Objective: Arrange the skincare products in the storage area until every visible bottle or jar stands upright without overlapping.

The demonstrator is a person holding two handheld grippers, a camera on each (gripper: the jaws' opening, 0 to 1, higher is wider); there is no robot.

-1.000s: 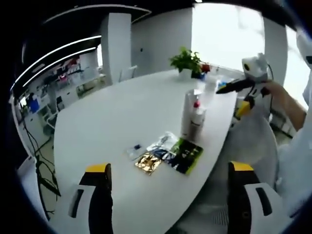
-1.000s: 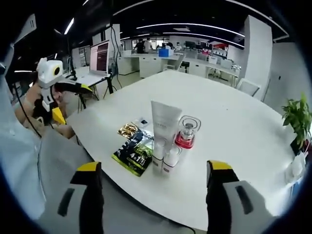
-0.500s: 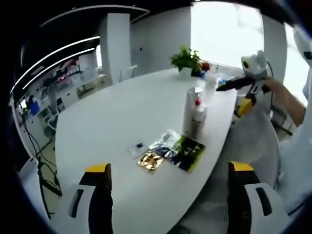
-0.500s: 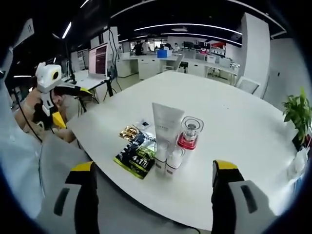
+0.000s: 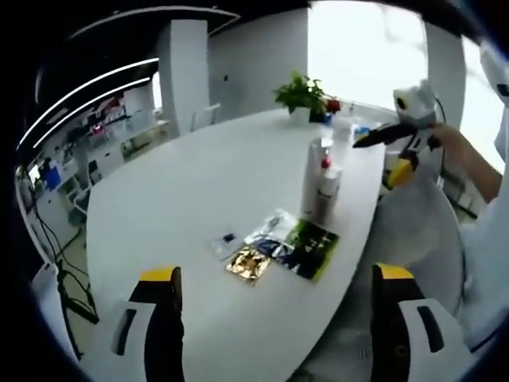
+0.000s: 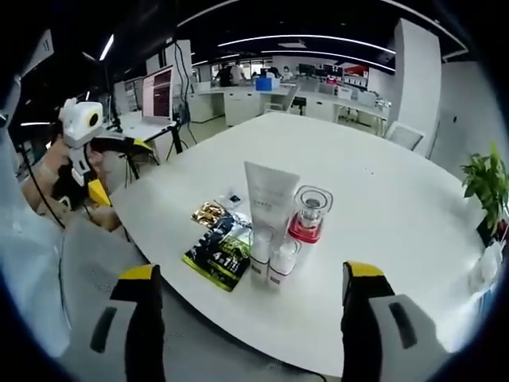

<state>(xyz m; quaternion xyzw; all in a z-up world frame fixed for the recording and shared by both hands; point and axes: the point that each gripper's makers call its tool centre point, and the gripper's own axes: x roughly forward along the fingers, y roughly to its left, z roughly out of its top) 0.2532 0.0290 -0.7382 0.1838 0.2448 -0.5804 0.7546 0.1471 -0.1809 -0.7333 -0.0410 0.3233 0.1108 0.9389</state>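
A tall white tube (image 6: pixel 266 216) stands upright on the white table (image 6: pixel 382 207), close beside a clear jar with a red band (image 6: pixel 307 216) and two small white bottles (image 6: pixel 273 263) in front. The same cluster (image 5: pixel 320 185) shows in the left gripper view near the table's right edge. Flat sachets lie beside it: a dark green one (image 6: pixel 219 259), a gold one (image 6: pixel 207 213) and clear ones (image 5: pixel 270 231). My left gripper (image 5: pixel 274 334) is open, well short of the sachets. My right gripper (image 6: pixel 246 334) is open, in front of the cluster, off the table's edge.
A potted plant (image 5: pixel 301 95) stands at the table's far end, also the potted plant (image 6: pixel 485 191) at the right. A person's hand holds the other gripper (image 5: pixel 406 131) beyond the table's edge. Desks and a monitor (image 6: pixel 161 91) stand behind.
Both views shifted slightly with the hands. The products and sachets on the table have not moved.
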